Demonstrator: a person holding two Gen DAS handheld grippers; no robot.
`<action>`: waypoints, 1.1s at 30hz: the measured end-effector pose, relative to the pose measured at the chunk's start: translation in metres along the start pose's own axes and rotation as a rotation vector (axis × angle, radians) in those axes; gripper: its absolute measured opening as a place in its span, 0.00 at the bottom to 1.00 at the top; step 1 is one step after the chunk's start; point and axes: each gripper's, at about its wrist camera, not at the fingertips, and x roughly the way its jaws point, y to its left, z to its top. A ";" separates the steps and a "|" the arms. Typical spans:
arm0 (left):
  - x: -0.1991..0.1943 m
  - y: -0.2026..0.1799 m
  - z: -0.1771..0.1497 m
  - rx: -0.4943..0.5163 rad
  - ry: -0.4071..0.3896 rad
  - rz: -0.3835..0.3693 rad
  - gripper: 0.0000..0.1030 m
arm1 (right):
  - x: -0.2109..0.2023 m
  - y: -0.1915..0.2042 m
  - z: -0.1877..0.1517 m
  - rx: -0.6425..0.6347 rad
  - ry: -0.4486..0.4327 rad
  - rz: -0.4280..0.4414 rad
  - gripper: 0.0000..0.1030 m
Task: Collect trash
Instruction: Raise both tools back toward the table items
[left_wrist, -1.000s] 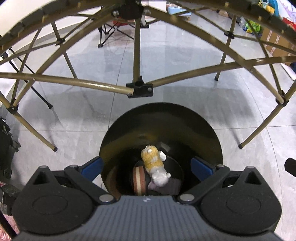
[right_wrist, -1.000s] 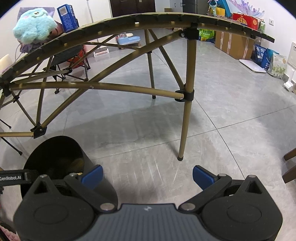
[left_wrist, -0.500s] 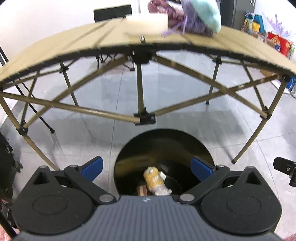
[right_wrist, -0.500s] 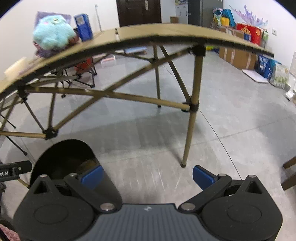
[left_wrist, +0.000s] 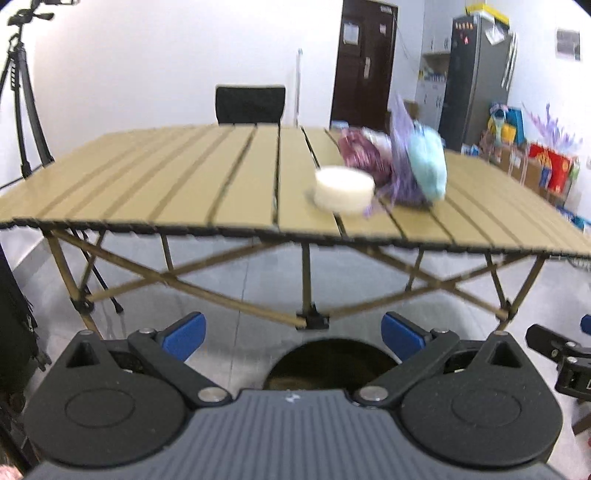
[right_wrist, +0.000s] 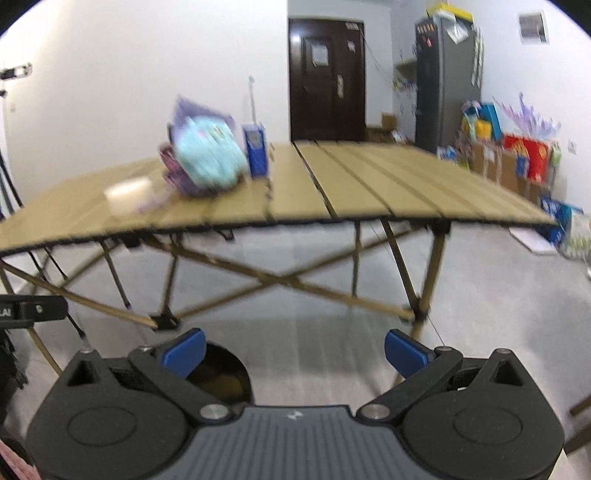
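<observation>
The black trash bin (left_wrist: 328, 363) stands on the floor below the table's near edge, mostly hidden behind my left gripper (left_wrist: 293, 334), which is open and empty above it. In the right wrist view the bin (right_wrist: 221, 376) sits at lower left of my right gripper (right_wrist: 295, 350), also open and empty. On the tan slatted table (left_wrist: 184, 184) lie a white round tub (left_wrist: 343, 190), a light-blue plush toy (left_wrist: 426, 164) with purple fringe, and a maroon bundle (left_wrist: 360, 155). A blue carton (right_wrist: 255, 147) stands behind the plush (right_wrist: 205, 155).
A black chair (left_wrist: 251, 105) stands behind the table. A tripod (left_wrist: 22, 103) rises at far left. A fridge (left_wrist: 476, 74), a dark door (left_wrist: 364, 62) and boxes (left_wrist: 543, 166) line the right wall. The table's crossed legs (right_wrist: 280, 280) stand over grey floor.
Both grippers have risen and tilted up from looking down at the bin to looking over the table top. The bin's contents are out of sight now. Both stay open.
</observation>
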 end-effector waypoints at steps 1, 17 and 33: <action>-0.003 0.003 0.003 -0.005 -0.013 0.004 1.00 | -0.006 0.005 0.005 -0.013 -0.033 0.001 1.00; -0.015 0.040 0.049 -0.054 -0.136 0.064 1.00 | -0.016 0.041 0.056 -0.064 -0.277 0.088 1.00; 0.024 0.045 0.076 -0.025 -0.146 0.081 1.00 | 0.054 0.061 0.091 -0.064 -0.272 0.089 1.00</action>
